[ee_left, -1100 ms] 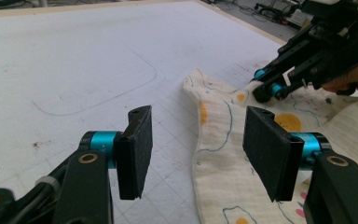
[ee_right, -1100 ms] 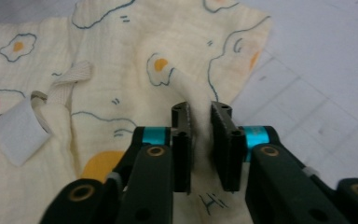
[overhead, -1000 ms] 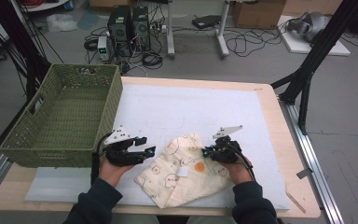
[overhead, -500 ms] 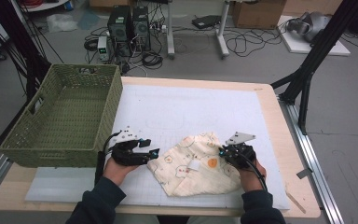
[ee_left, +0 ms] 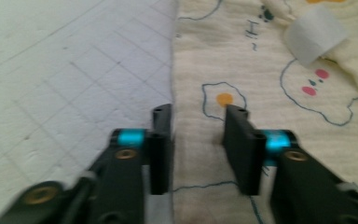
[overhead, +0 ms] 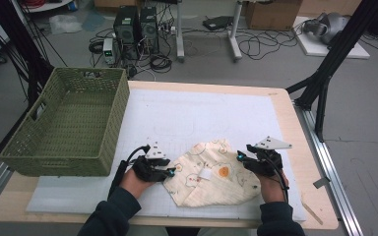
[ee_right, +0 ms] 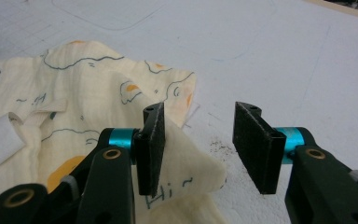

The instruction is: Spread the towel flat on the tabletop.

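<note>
Here, a printed cloth point(overhead: 211, 177) is flanked by both grippers near the table's front edge.

The cloth is spread crumpled on the white mat point(overhead: 202, 118), just short of its near border. The left gripper point(overhead: 170, 172) is set at the cloth's left edge; its jaws have just been closing, yet a gap is kept, with fabric seen beneath them. The right gripper point(overhead: 242, 156) is held at the right corner; its jaws have just been opening and stand apart, a fold resting against one pad. Bare mat is left behind the cloth. A green basket point(overhead: 66, 125) is placed at the left, well apart.
</note>
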### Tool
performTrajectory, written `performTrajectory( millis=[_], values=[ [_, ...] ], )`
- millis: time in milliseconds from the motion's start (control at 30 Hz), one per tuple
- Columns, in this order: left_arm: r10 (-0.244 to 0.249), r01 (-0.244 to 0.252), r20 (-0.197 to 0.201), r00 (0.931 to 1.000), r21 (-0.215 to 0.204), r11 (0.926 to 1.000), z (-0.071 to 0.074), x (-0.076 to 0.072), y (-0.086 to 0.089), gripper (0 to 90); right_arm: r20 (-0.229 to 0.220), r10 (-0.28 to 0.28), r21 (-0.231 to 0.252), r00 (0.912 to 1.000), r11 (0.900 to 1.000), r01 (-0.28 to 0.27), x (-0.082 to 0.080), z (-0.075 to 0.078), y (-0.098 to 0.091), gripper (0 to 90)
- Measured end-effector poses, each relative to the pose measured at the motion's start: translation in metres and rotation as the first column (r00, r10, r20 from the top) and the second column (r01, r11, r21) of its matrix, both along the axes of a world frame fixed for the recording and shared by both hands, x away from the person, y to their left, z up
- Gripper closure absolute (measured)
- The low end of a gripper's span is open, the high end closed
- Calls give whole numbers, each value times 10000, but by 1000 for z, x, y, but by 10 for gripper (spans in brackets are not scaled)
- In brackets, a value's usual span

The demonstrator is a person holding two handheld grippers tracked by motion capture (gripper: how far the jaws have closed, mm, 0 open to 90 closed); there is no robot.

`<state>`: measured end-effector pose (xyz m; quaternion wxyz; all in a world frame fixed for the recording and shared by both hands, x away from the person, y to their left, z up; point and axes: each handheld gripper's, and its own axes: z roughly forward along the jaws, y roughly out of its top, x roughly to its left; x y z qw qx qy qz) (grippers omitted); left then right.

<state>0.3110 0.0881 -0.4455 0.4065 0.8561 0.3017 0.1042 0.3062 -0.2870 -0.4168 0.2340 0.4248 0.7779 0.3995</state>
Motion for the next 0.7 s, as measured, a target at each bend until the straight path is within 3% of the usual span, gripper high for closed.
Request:
performTrajectory(
  millis=[33,67,167,233,367,500,600,700],
  values=[
    [31,-34,-179,9998,-125,9999,0,2,3,783,10,-14,47,10000,10000,14,0,0,-1,538],
    [50,-58,-332,9994,-228,9997,0,4,4,850,16,-18,73,10000,10000,18,0,0,-1,542],
    [527,-528,-170,9985,-54,9986,3,11,7,864,21,31,88,10000,10000,-31,-1,1,0,549],
    [1193,-1192,51,9929,-179,9927,9,18,14,865,44,55,106,10000,9999,-56,0,1,0,549],
    [2360,-2339,292,9713,-598,9704,16,36,31,865,38,9,184,10000,9998,-10,1,0,1,535],
    [3086,-3031,631,9491,-836,9493,22,51,42,864,24,50,310,10000,9995,-50,5,-1,3,539],
    [3083,-3000,644,9491,-1129,9472,21,57,43,852,34,42,263,10000,9996,-43,11,0,5,557],
    [2923,-2836,488,9551,-1351,9494,19,57,40,724,-61,128,54,9999,9999,-128,20,-2,8,569]
  ],
)
